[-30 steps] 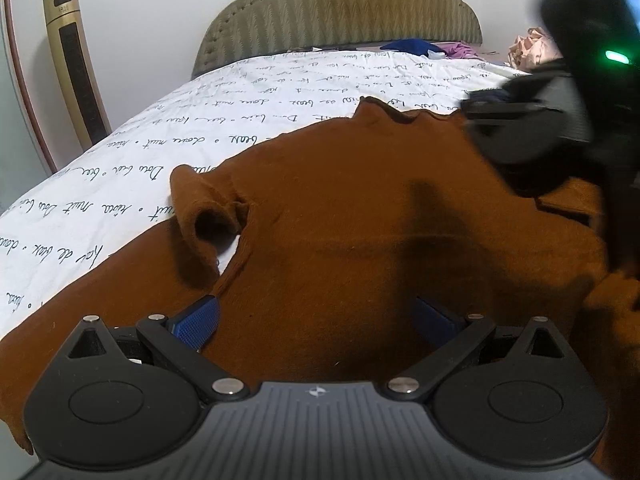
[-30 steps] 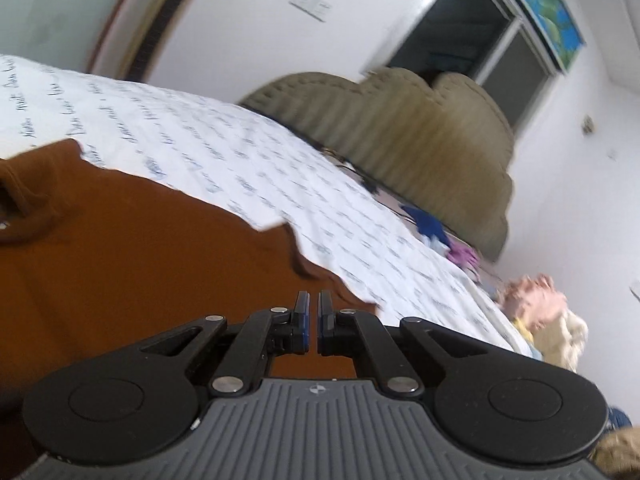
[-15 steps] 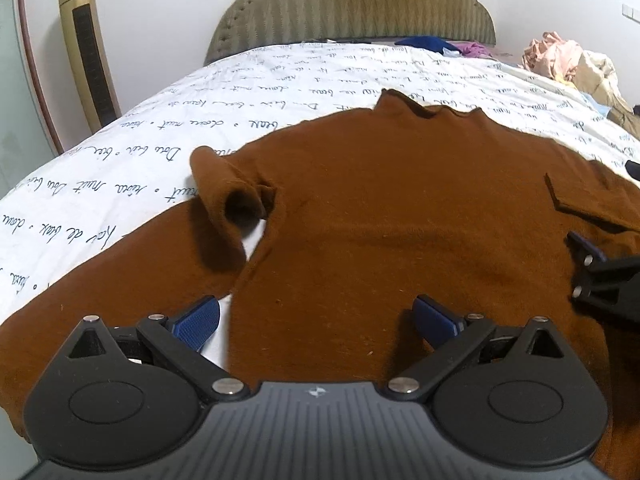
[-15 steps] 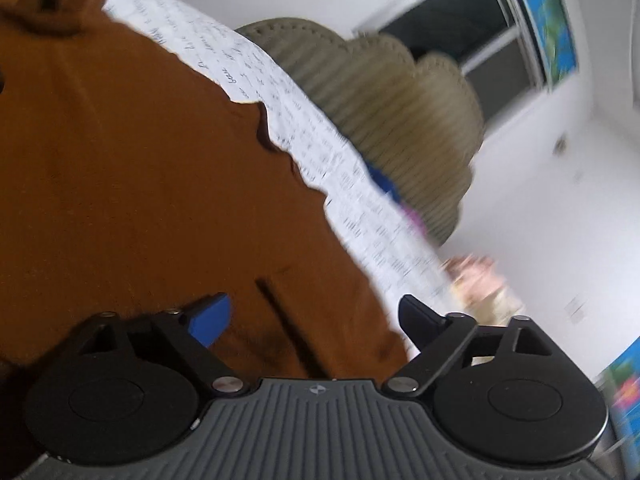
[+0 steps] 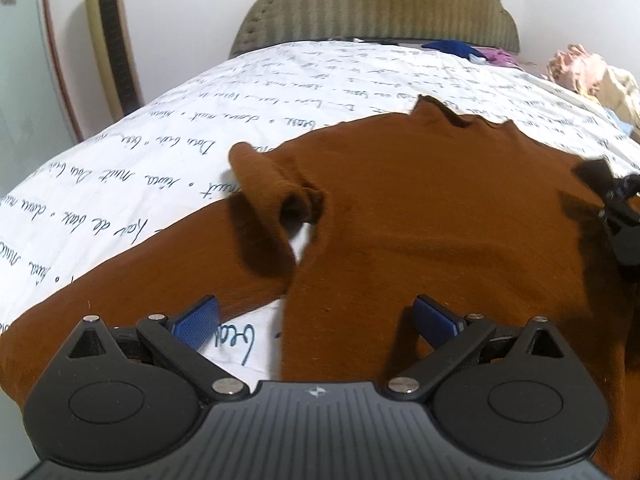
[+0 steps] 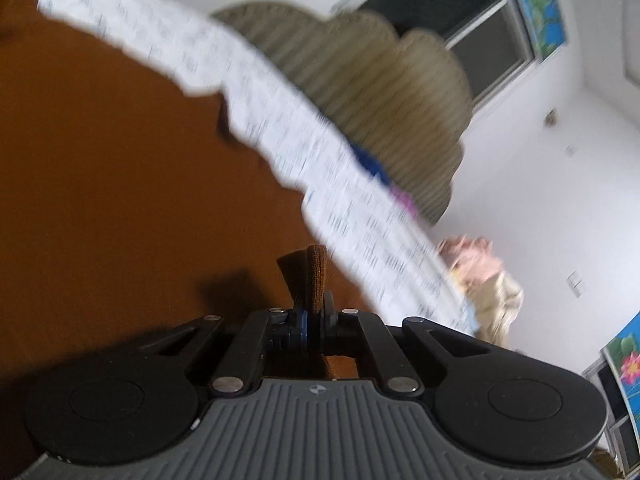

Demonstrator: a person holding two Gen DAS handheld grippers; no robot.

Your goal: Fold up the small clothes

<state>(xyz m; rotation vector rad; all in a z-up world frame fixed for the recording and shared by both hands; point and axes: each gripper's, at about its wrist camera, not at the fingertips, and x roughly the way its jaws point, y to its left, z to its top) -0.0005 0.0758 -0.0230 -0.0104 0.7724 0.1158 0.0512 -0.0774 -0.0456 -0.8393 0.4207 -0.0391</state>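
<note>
Since half a second ago the right gripper [image 6: 314, 312] has gone from wide apart to clenched, now pinching a narrow upstanding fold of the brown sweater [image 5: 420, 208], seemingly at its right edge or sleeve; the view is motion-blurred, so the exact part is hard to say. In the left wrist view that gripper has come further in at the right margin, cut off by the frame, its tip dark against the cloth. The left gripper [image 5: 316, 320] is released, blue pads [image 5: 198, 320] spread wide and low over the sweater's near hem, one pad over the left sleeve [image 5: 120, 280], the other over the body; whether they touch the fabric cannot be told. The sweater lies spread on the white script-printed bedsheet [image 5: 280, 80], collar toward the padded headboard [image 5: 376, 4], left cuff curled back on itself near the armpit. A strip of sheet shows between sleeve and body. A heap of other clothes [image 5: 592, 72] sits at the far right bed edge, partly cut off.
</note>
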